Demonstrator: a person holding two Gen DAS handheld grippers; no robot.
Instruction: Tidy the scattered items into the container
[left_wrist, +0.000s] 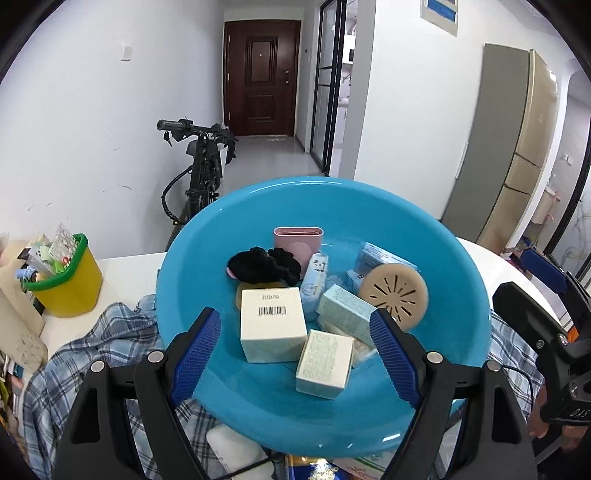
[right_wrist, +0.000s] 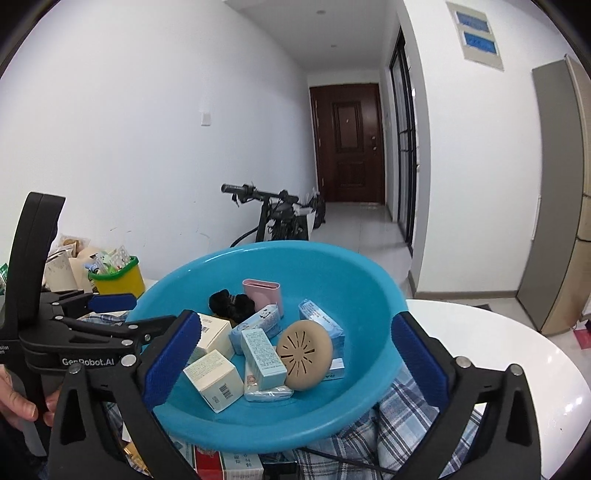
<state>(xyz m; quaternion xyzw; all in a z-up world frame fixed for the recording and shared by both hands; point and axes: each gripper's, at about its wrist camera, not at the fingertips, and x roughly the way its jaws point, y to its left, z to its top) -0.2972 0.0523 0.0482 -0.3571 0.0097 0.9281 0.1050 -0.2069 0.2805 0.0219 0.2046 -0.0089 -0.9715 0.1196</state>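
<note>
1. The container is a round, glossy turquoise basin (left_wrist: 192, 258) with a wide flared rim and smooth sloping walls; it rests on a blue-and-white plaid cloth (left_wrist: 92, 350) spread over the white worktop (right_wrist: 517, 350).
2. Inside it lies a heap of small things: a white carton with a barcode (left_wrist: 272, 325), a pale green carton (left_wrist: 325, 363) leaning against it, and a slim mint-coloured box (left_wrist: 345, 308) tilted on the pile.
3. A tan round disc with radiating slots (left_wrist: 397, 291) stands on edge at the right of the heap, in front of light blue packets (left_wrist: 380, 254).
4. Toward the far wall of the basin an upright pink holder (left_wrist: 298, 240) stands behind a black scrunchie (left_wrist: 264, 266); a small light blue tissue pack (left_wrist: 314, 280) lies beside them.
5. The left hand-held gripper (left_wrist: 295, 354) hovers over the near rim with its blue-padded fingers spread wide and nothing between them.
6. The right hand-held gripper (right_wrist: 295, 358) also stands wide apart, straddling the near part of the basin without pressing on it; its pads hold nothing.
7. A yellow bin with a green rim (left_wrist: 68, 284), stuffed with packets, sits on the worktop left of the basin, apart from it.
</note>
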